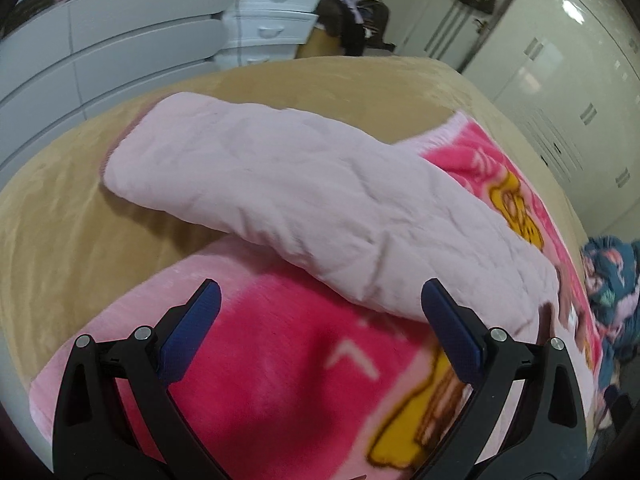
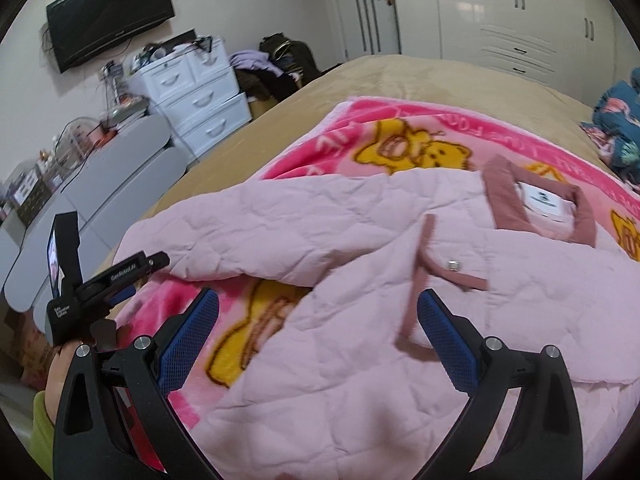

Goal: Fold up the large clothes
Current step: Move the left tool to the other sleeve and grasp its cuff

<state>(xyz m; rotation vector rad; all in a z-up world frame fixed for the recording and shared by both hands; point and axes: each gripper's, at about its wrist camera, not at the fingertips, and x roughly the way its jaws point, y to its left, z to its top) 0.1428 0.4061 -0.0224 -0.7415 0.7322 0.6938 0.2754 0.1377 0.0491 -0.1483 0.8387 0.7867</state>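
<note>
The pale pink quilted jacket is spread on a pink bear-print blanket with bare tan bedcover around, both left gripper and right gripper spread wide, empty, collar seen only from the right wrist.

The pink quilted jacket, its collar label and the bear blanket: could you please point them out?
pink quilted jacket (image 2: 340, 360), right wrist view, front panel.
collar label (image 2: 546, 201), right wrist view, white patch.
bear blanket (image 1: 256, 344), left wrist view, pink area.

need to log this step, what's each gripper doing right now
Left gripper: open, holding nothing, above the pink jacket.
Right gripper: open, holding nothing, over the jacket's front.
</note>
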